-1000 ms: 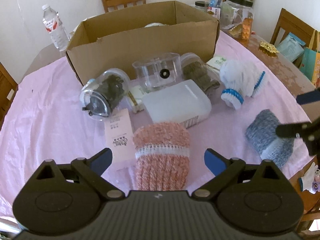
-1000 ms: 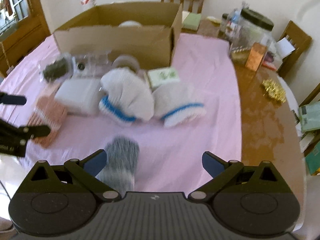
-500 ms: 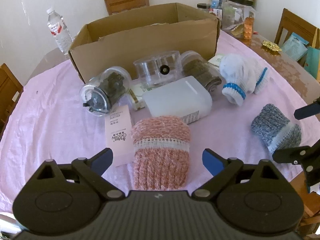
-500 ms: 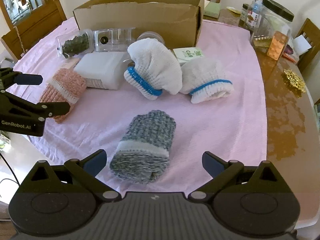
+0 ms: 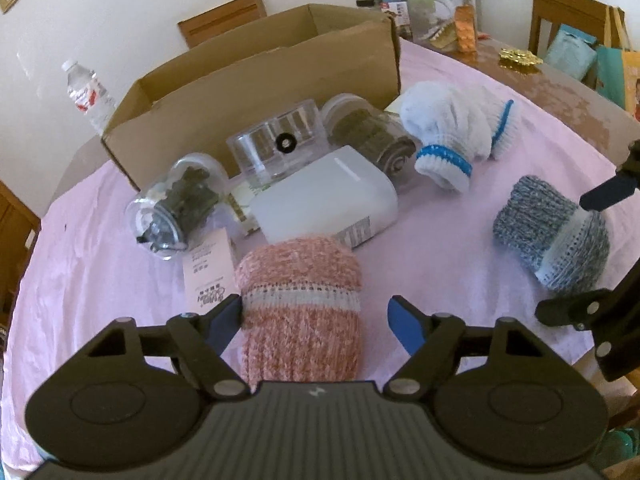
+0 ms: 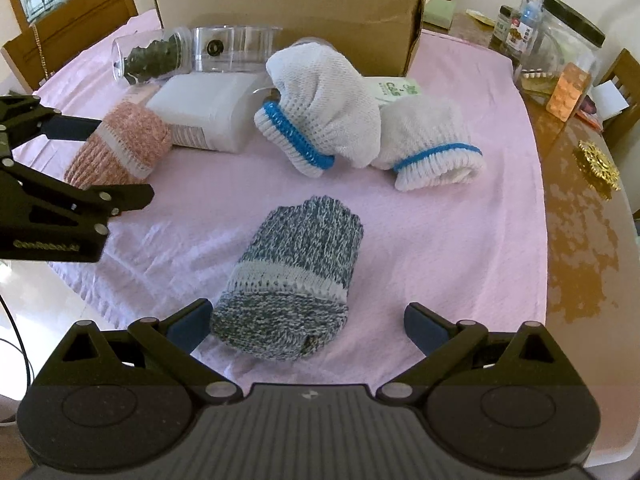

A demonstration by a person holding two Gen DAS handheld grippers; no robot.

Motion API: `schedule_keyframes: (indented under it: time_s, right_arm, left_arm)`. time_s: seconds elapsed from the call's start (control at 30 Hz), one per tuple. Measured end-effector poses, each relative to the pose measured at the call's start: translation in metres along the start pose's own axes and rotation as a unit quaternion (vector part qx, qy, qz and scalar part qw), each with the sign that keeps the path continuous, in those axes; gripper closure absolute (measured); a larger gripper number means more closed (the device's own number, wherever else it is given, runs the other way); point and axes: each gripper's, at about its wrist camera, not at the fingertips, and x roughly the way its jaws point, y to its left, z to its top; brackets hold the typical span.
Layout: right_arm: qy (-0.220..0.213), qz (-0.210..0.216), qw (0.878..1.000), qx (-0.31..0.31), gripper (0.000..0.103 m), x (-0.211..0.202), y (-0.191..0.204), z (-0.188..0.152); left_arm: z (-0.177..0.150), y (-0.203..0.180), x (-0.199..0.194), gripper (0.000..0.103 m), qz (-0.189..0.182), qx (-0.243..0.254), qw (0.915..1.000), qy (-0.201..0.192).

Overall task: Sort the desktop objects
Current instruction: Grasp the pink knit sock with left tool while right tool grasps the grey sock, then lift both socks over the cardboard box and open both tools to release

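A pink knit sock roll (image 5: 300, 300) lies on the pink tablecloth (image 5: 440, 248), between the jaws of my left gripper (image 5: 314, 314). The jaws are closing: the left pad touches the roll and the right pad stands a little off it. From the right wrist view, the left gripper (image 6: 120, 158) straddles the pink roll (image 6: 120, 144). A grey-blue knit roll (image 6: 292, 268) lies between the wide-apart fingers of my right gripper (image 6: 308, 320), which is open. The right gripper (image 5: 568, 254) also shows around the grey-blue roll (image 5: 552, 232).
Behind the rolls lie a white plastic container (image 5: 324, 196), two clear jars with dark contents (image 5: 176, 204), a clear tub (image 5: 280, 148), a pink card (image 5: 208, 268) and two white blue-banded socks (image 6: 328, 108). An open cardboard box (image 5: 260, 92) stands at the back, with a water bottle (image 5: 86, 92) to its left. Big jars (image 6: 568, 40) stand on bare wood at the right.
Both grippers have come lower and closer to their rolls. The left jaws have narrowed around the pink roll, and the right gripper now straddles the grey-blue roll.
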Motion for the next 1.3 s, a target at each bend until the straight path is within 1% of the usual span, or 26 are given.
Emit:
schedule_keyframes:
  time_s: [0.07, 0.13, 0.2, 0.27, 0.37, 0.53, 0.73, 1.0, 1.3]
  right_arm:
    - [-0.001, 0.0, 1.0, 0.003, 0.0, 0.0, -0.001, 0.0]
    - [-0.001, -0.002, 1.0, 0.005, 0.0, 0.0, -0.001, 0.001]
    - [-0.005, -0.003, 1.0, 0.004, 0.001, -0.001, -0.002, 0.002]
    - [-0.011, -0.004, 1.0, 0.0, 0.001, -0.004, 0.0, 0.003]
    - [-0.019, -0.003, 1.0, -0.011, 0.005, -0.005, 0.004, 0.007]
    - [-0.01, -0.002, 0.999, -0.031, 0.024, -0.002, 0.014, 0.012]
    - [-0.009, -0.001, 0.999, -0.036, 0.034, -0.002, 0.016, 0.016]
    - [-0.003, 0.003, 0.999, -0.036, 0.037, -0.004, 0.013, 0.018]
    - [-0.013, 0.002, 0.999, -0.04, 0.037, -0.016, 0.009, 0.023]
  left_arm:
    - [0.001, -0.001, 0.001, 0.026, 0.0, 0.004, 1.0, -0.001]
    - [0.002, 0.0, 0.001, 0.034, 0.005, 0.009, 0.9999, -0.005]
    - [0.003, 0.0, 0.001, 0.039, 0.007, 0.015, 0.9998, -0.006]
    - [0.002, 0.002, 0.001, 0.039, 0.002, 0.014, 0.9999, -0.006]
    - [0.002, 0.003, 0.0, 0.04, -0.003, 0.01, 0.9999, -0.006]
    - [0.003, 0.008, -0.002, 0.041, -0.018, 0.004, 0.9998, -0.004]
    - [0.005, 0.013, -0.006, 0.041, -0.044, 0.007, 0.999, -0.002]
    - [0.009, 0.021, -0.011, 0.041, -0.084, 0.004, 0.9964, 0.008]
    - [0.023, 0.032, -0.022, 0.041, -0.101, 0.003, 0.9949, 0.0]
